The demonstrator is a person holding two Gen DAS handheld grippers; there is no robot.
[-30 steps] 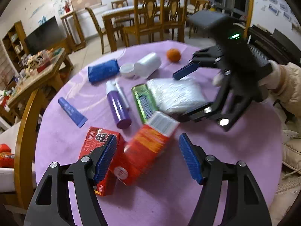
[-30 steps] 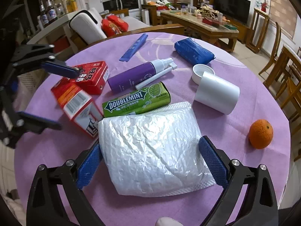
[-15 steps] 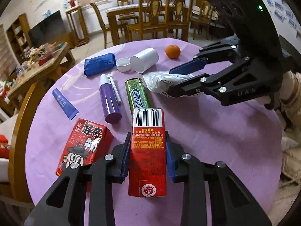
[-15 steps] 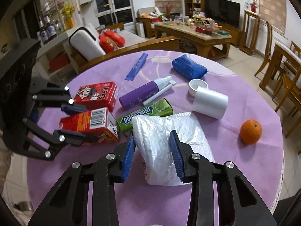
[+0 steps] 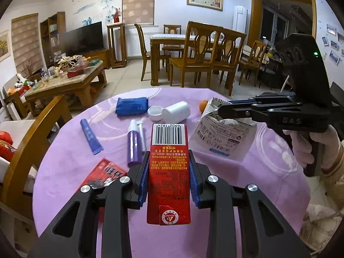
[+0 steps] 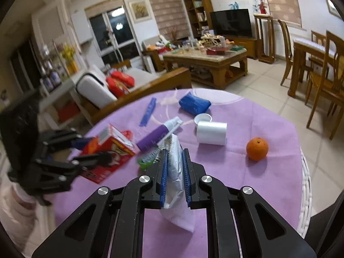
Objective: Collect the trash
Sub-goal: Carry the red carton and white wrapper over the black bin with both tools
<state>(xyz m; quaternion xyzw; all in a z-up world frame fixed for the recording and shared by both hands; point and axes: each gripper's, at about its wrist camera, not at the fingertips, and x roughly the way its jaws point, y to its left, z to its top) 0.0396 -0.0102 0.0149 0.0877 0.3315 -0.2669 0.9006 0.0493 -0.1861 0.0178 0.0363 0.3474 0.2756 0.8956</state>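
Now, left tongs (image 5: 168,179): clamped on tall red drink carton (image 5: 168,167), raised off round purple-clothed desk (image 5: 268,172).
Right tongs (image 6: 174,177): jaws closing on crumpled silvery plastic bag (image 6: 175,185), pinched by a thin fold, hanging.
Risk: bag slipping from that slim pinch; carton crushing or tilting.
Change: a second ago both tongs wide, both items lying on desk.

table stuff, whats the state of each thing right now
red carton: clamped in left hand-held gripper, lifted
white bag: crumpled, right hand-held gripper closing on it
white jar: on its side, lid off
lid: beside jar
red box: lying flat
orange: resting on table
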